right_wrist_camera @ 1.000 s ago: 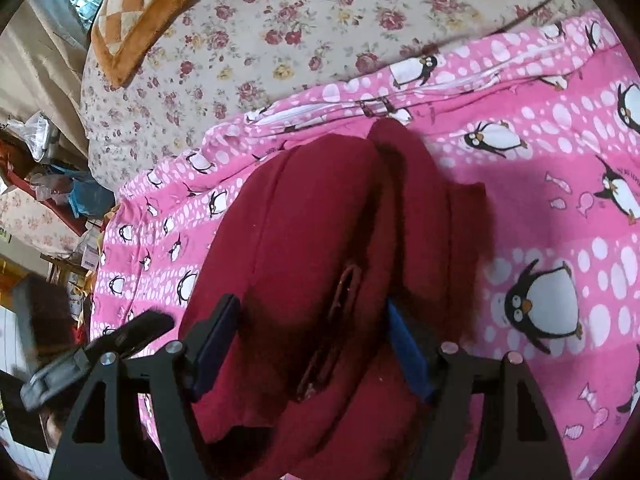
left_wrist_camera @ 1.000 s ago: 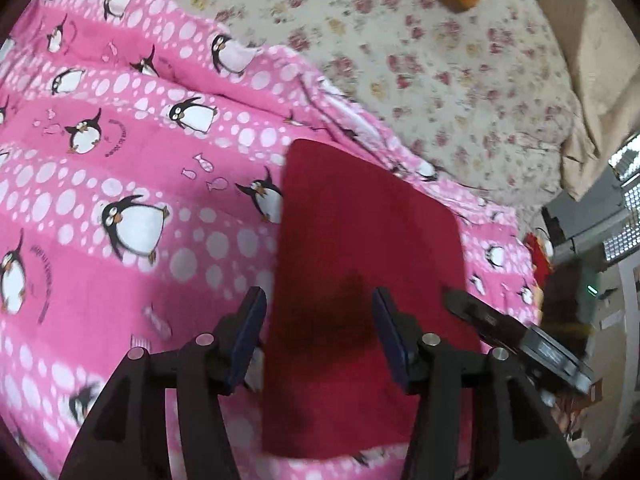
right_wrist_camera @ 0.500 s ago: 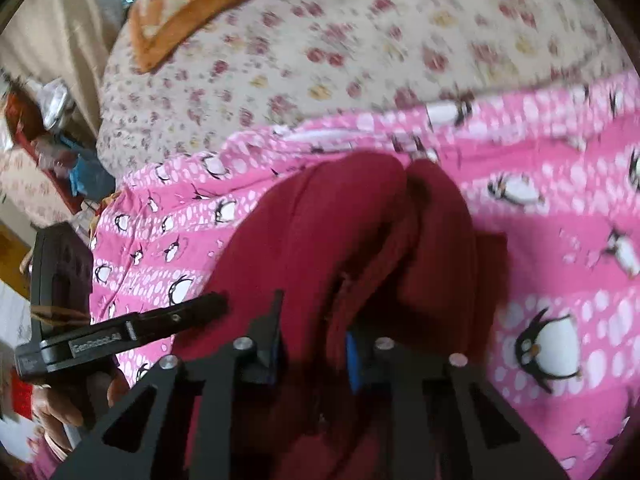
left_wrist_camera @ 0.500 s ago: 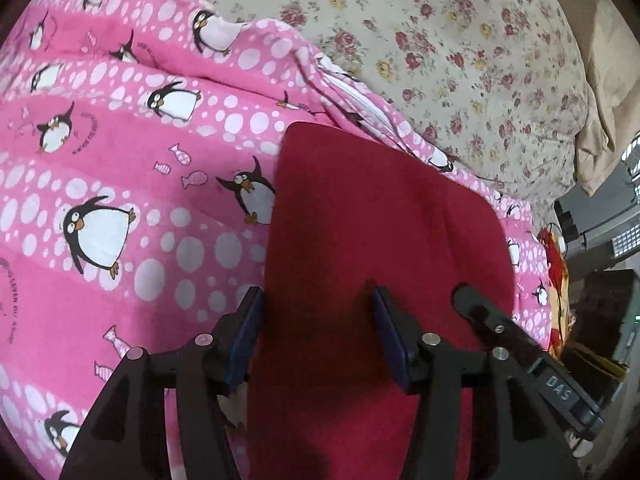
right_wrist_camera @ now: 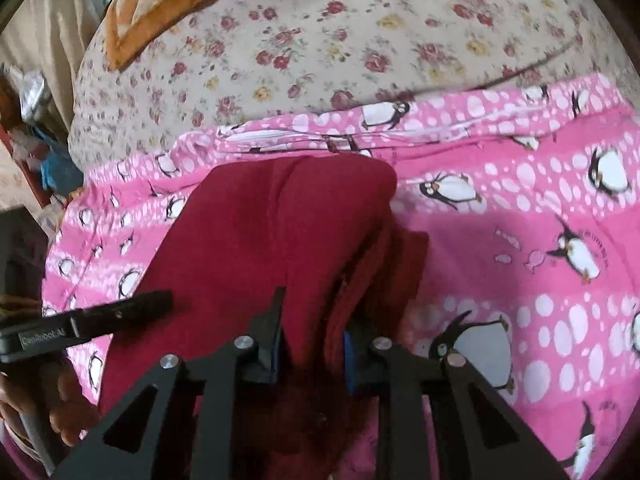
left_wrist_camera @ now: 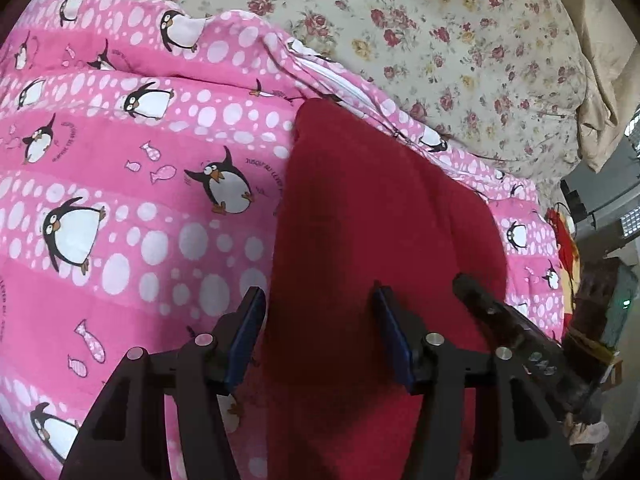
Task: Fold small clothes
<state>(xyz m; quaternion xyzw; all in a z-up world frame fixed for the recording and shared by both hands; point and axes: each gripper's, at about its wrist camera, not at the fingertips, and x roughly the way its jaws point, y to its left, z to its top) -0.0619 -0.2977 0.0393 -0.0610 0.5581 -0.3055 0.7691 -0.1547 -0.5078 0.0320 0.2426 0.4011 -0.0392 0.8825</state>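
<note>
A dark red garment (left_wrist_camera: 380, 220) lies on a pink penguin blanket (left_wrist_camera: 140, 200). My left gripper (left_wrist_camera: 320, 320) hovers over its near left part, the left pad at the cloth's edge. Its jaws are opening, and the pads do not press on the cloth that lies between them. In the right wrist view the red garment (right_wrist_camera: 260, 232) is bunched into a raised fold. My right gripper (right_wrist_camera: 312, 344) is shut on that fold. One black finger (right_wrist_camera: 132, 306) of the left gripper shows at the left there, held by a hand (right_wrist_camera: 60, 400).
The pink blanket (right_wrist_camera: 520, 220) lies on a floral bedsheet (left_wrist_camera: 440, 40). An orange checked cushion (right_wrist_camera: 160, 0) lies at the far left. Beige fabric (left_wrist_camera: 600, 80) and household clutter (left_wrist_camera: 592, 300) stand past the bed's right edge.
My right gripper has closed on a fold of the red garment and bunched it up. My left gripper has moved forward over the cloth, its jaws slightly wider.
</note>
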